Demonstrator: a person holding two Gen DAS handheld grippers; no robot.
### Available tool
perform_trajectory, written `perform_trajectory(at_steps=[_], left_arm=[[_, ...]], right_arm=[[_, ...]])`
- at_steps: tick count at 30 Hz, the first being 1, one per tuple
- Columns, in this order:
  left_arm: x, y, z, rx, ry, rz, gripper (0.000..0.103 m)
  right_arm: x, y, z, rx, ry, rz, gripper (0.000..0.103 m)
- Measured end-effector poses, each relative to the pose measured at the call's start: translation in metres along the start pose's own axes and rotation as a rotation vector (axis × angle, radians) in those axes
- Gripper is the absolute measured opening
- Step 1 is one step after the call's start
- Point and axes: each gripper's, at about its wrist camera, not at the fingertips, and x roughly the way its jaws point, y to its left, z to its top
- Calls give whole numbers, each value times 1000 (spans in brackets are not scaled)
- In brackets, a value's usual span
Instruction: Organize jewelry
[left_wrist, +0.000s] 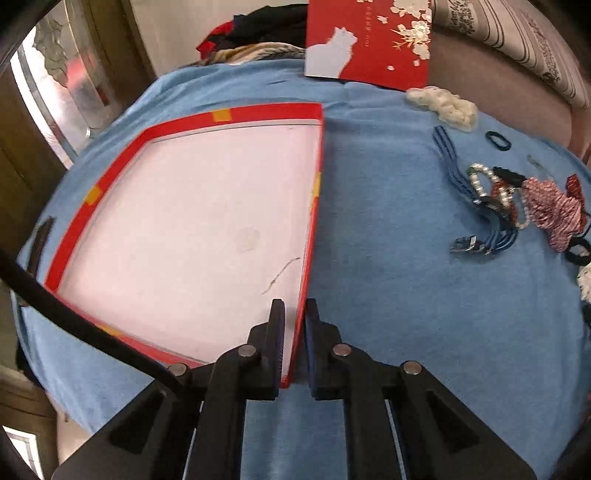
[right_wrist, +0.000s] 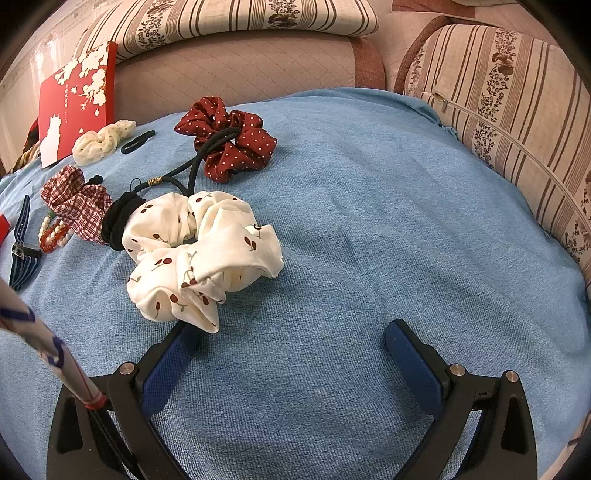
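Note:
A shallow red box (left_wrist: 192, 122) with a white inside lies on the blue cloth. My left gripper (left_wrist: 294, 314) is shut on its right wall near the front corner, one finger inside and one outside. A thin chain (left_wrist: 282, 275) lies inside the box. My right gripper (right_wrist: 291, 332) is open and empty over the blue cloth. A white cherry-print scrunchie (right_wrist: 199, 254) lies just past its left finger (right_wrist: 173, 354). A dark red dotted scrunchie (right_wrist: 231, 138), a black hair tie (right_wrist: 195, 162), a plaid scrunchie (right_wrist: 77, 203) and bead bracelets (right_wrist: 53, 232) lie beyond.
A red box lid with a white cat (left_wrist: 365, 40) leans at the back. A cream scrunchie (left_wrist: 443, 105), a small black tie (left_wrist: 498, 140), a blue strap (left_wrist: 458, 177) and pearl bracelets (left_wrist: 484, 184) lie right of the box. Striped cushions (right_wrist: 517, 122) border the cloth.

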Motion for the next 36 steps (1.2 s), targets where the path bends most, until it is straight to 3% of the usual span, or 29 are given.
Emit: perform_trajectory(at_steps=[6, 8, 10, 13, 15, 17, 18, 21, 23, 25, 28, 30, 33, 34, 36], left_arm=[[-37, 9, -11, -39, -30, -26, 14], [-41, 8, -17, -81, -61, -47, 41], [-61, 9, -24, -143, -103, -71, 61], [-85, 9, -46, -238, -135, -105, 75], [-91, 8, -65, -271, -128, -116, 75], [-87, 10, -76, -283, -116, -118, 75], [-85, 9, -84, -278, -105, -111, 75], [-80, 8, -111, -246, -84, -67, 75], [-86, 1, -123, -175, -154, -2, 75], [-93, -11, -128, -88, -208, 36, 75], [-99, -22, -119, -30, -249, -15, 75], [-102, -25, -109, -35, -294, -14, 75], [-101, -23, -93, -60, -312, -17, 75], [-100, -22, -89, -68, -309, -28, 75], [-100, -18, -86, -73, -310, -36, 75]], right_arm=[[-1, -2, 2, 1, 7, 12, 103], [-2, -6, 4, -1, 22, 43, 103], [3, -6, 10, -9, 82, 53, 103], [8, -3, 17, -20, 170, 45, 103], [10, -1, 24, -49, 219, 50, 103], [0, -3, 28, -48, 225, 29, 91], [-9, -3, 29, -47, 203, 15, 76], [-55, 6, 33, -67, 53, -22, 69], [-87, 23, 41, -91, -77, -39, 69], [-102, 44, 58, -102, -146, 20, 69], [-96, 86, 88, -166, -125, 179, 69], [-79, 115, 106, -196, -110, 195, 68], [-35, 154, 124, -220, -46, 157, 44], [-25, 157, 121, -229, -17, 133, 42], [4, 167, 114, -233, 111, 174, 32]])
